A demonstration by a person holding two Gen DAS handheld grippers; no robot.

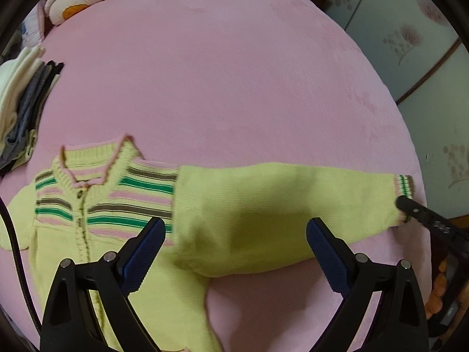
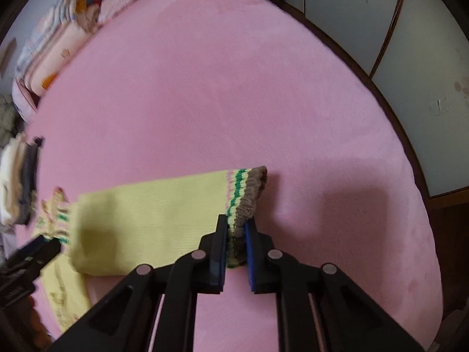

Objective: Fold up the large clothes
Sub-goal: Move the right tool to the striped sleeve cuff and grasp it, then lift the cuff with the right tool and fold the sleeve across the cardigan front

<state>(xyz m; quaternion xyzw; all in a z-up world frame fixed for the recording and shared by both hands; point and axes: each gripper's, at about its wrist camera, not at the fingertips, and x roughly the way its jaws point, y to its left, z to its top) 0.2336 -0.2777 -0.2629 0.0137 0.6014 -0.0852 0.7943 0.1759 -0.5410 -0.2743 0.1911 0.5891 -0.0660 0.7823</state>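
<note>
A yellow-green knit sweater [image 1: 96, 205] with pink, green and brown chest stripes lies face up on the pink bed cover [image 1: 219, 73]. One sleeve [image 1: 278, 205] stretches out to the right. My left gripper [image 1: 236, 231] stands open, its blue pads [image 1: 149, 246] wide apart on either side of the sleeve's upper part near the shoulder. My right gripper [image 2: 236, 226] is shut on the lower edge of the striped cuff [image 2: 246, 190] at the sleeve's end, and the knit is pinched between the pads. The right gripper's tip [image 1: 404, 202] also shows at the cuff in the left wrist view.
A stack of folded clothes [image 1: 23, 102] sits at the bed's left edge. Patterned pillows or quilts [image 1: 76, 3] lie at the far left corner. Pale wardrobe doors [image 1: 410, 44] stand beyond the bed's right edge. Pink cover [image 2: 337, 205] lies bare right of the cuff.
</note>
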